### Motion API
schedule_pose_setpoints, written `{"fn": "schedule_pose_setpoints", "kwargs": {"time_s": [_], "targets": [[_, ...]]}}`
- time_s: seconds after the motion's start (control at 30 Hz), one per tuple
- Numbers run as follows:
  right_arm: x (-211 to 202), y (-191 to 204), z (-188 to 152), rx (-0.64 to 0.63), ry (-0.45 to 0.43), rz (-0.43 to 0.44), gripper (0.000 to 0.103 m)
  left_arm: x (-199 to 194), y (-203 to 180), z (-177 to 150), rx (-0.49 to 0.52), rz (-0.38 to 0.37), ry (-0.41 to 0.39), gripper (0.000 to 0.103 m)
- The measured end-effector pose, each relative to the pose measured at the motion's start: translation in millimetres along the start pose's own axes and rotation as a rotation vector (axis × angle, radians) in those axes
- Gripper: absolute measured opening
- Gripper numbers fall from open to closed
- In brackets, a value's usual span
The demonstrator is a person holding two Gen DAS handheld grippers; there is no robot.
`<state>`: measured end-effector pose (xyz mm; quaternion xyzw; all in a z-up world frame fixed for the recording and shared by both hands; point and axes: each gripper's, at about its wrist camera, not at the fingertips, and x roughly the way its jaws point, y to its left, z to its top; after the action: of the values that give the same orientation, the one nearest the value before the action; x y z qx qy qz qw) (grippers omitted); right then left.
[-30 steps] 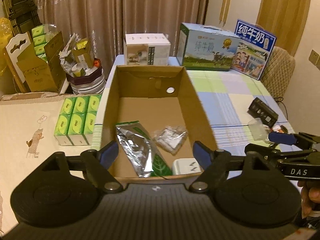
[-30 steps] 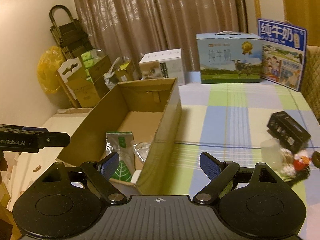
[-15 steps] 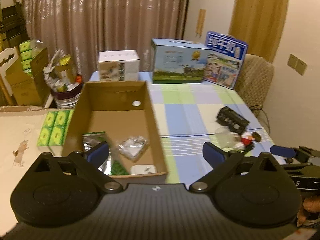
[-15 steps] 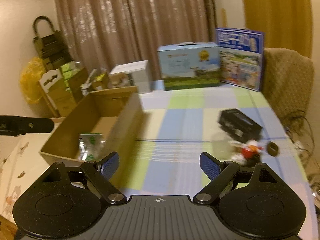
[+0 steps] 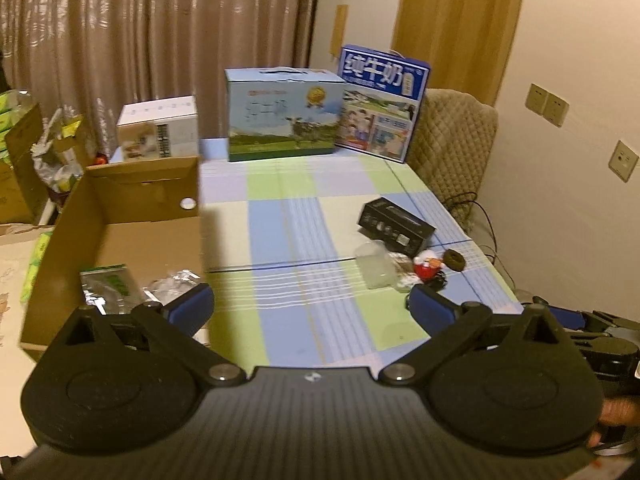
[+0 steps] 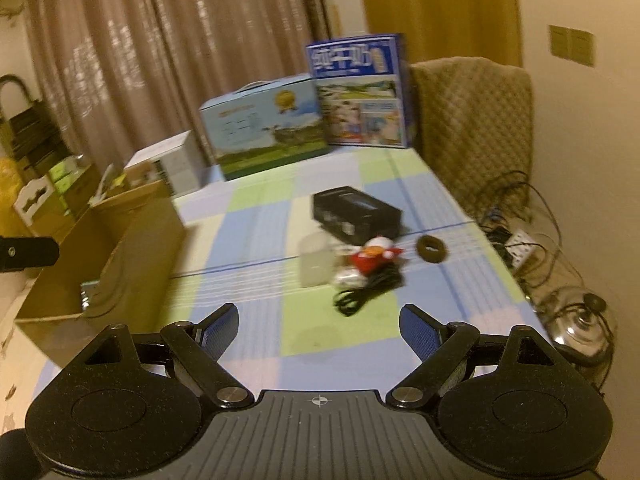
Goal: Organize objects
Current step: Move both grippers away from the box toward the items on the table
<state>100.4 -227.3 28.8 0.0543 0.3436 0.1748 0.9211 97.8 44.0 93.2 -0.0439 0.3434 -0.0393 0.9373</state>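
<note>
On the checked tablecloth point(image 6: 256, 216), both the left gripper point(image 5: 310, 304) and right gripper point(image 6: 320, 322) gape empty, the left's jaws just widened; best centre squarely over the red toy point(image 6: 374, 256) before closing.

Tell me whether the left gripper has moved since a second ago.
Yes. The left gripper has swung right, from above the cardboard box to over the checked tablecloth; its jaws have just been opening, empty.
</note>
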Motion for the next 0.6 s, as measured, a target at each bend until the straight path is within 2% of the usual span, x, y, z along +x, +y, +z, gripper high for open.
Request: {"fn": "schedule_pose_setpoints", "kwargs": {"time_s": [0.23,0.6], "targets": [[3,-28,5,0.039,-0.011,-0.028,0.085,33,-26,2,0.003,-0.026,0.027,0.102],[28,-49,13,0.058,0.017,-0.068,0.084,94,-47,-6,0.025,-0.063,0.074,0.102]]}}
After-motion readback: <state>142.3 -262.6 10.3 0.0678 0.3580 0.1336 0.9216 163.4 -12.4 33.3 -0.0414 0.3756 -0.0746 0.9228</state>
